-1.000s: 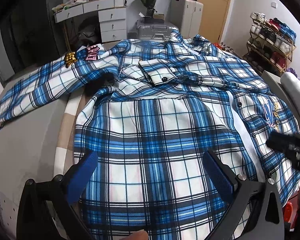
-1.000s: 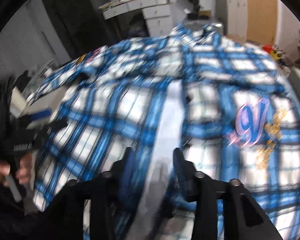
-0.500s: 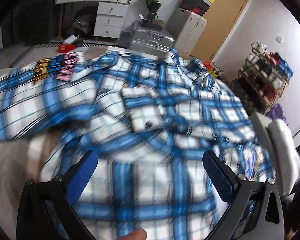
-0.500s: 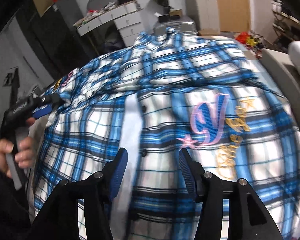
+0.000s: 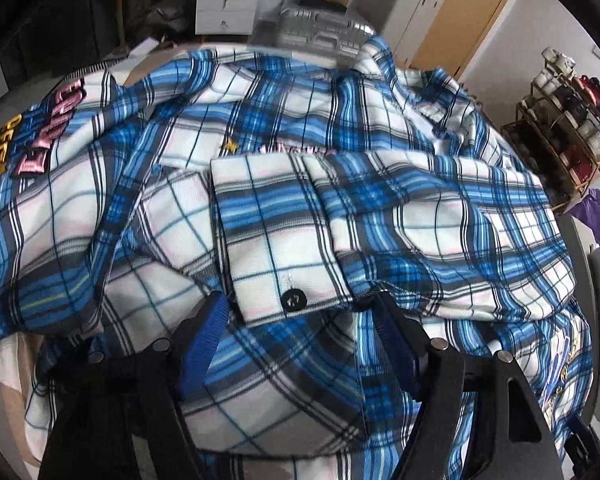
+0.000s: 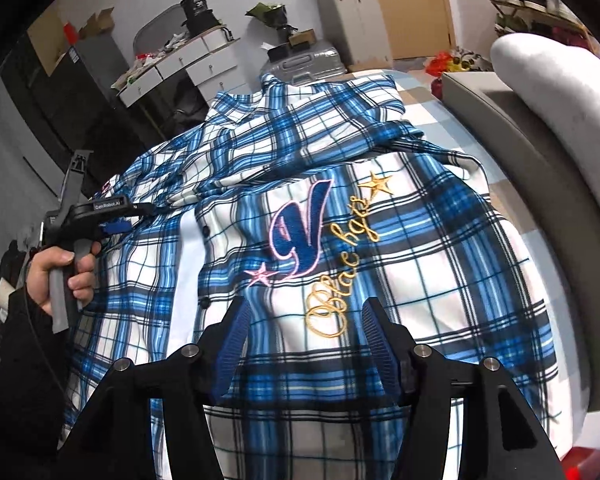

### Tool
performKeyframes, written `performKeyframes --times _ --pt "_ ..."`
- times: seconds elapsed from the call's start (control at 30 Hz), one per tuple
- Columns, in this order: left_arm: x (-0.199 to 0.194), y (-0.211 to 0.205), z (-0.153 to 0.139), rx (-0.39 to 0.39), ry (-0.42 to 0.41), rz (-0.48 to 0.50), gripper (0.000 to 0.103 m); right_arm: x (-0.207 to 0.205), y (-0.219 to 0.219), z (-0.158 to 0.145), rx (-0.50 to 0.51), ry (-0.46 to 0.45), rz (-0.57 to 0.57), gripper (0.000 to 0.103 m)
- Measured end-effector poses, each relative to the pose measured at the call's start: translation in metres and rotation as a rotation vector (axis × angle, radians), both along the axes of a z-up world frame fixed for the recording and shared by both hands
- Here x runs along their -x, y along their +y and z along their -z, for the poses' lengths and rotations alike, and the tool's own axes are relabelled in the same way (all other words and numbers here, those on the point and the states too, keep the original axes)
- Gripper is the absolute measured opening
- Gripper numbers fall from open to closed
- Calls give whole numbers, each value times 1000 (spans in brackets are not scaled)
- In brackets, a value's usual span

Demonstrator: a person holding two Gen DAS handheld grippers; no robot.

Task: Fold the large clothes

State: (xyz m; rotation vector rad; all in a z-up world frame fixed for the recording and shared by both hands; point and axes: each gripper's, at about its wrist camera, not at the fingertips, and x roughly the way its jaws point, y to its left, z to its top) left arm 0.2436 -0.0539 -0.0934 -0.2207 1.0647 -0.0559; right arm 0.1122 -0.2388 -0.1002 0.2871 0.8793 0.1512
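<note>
Shirt [image 5: 380, 208] lies spread on the bed, its buttoned cuff [image 5: 276, 264] between the closing, not yet pinching left claw [image 5: 300, 340] for folding, while the right claw [image 6: 304, 340] hovers spread, widening.

Matt woven plaid shirt [image 5: 340, 208], ribbed claw pads [image 6: 232, 344]

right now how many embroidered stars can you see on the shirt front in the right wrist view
2: a gold star above the gold script, and a pink star left of the big letter's foot. Folds may hide others.
</note>
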Motion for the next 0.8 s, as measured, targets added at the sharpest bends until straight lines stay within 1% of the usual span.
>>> performKeyframes --times 0.03,0.07,0.1,0.13,0.17,0.23,0.27,0.33,0.37,0.4,0.43,0.5,0.53,0.57,0.6,0.63,0.67,0.73,0.8 --pt "1 0 0 -1 -5 1 58 0 0 1 -2 0 -1 58" --pt "1 -1 -1 3 -18 13 27 -1 -1 2 -5 1 0 58" --pt "0 -3 -2 -2 -24 20 8 0 -2 3 -8 2 -1 58" --pt "2 -3 -6 5 -41 23 7 0 -3 4 -13 2 -4 58" --pt "5 -1 -15 2 -76 16 6 1 -4 4 -15 0 -5 58" --pt "12 0 -37 -1 -164 25 5 4 -7 4 -11 -3 -5 58" --pt "12 4 -48 -7 -195 22 5 6 -9 3 -7 -5 -2 58" --pt "10 10 -62 -29 -232 15 5 8 -13 2 -2 -2 10 58" --pt "7 15 -65 -39 -236 0 5 10 -16 2 -3 0 19 58" --pt "3 20 -62 -52 -226 -21 6 11 -17 2 -4 3 28 58" --pt "-3 23 -53 -71 -195 -38 8 12 -19 2 -6 6 37 58" --pt "-14 27 -27 -115 -65 -51 12 13 -22 0 -6 15 50 58" --pt "-14 29 -20 -129 -30 -67 15 14 -22 -1 -1 18 54 58" --pt "-8 32 -15 -120 -15 -70 26 16 -22 -3 4 15 55 58" --pt "-1 35 -16 -85 -43 -64 39 17 -22 -4 8 13 54 58" --pt "9 38 -20 -48 -84 -56 46 18 -22 -5 12 15 55 58" --pt "17 40 -24 -35 -109 -50 54 18 -22 -6 15 18 56 58" --pt "33 46 -31 -35 -139 -55 54 19 -19 -7 22 16 56 58" --pt "48 58 -39 -15 -165 -67 54 20 -15 -9 21 2 49 59"
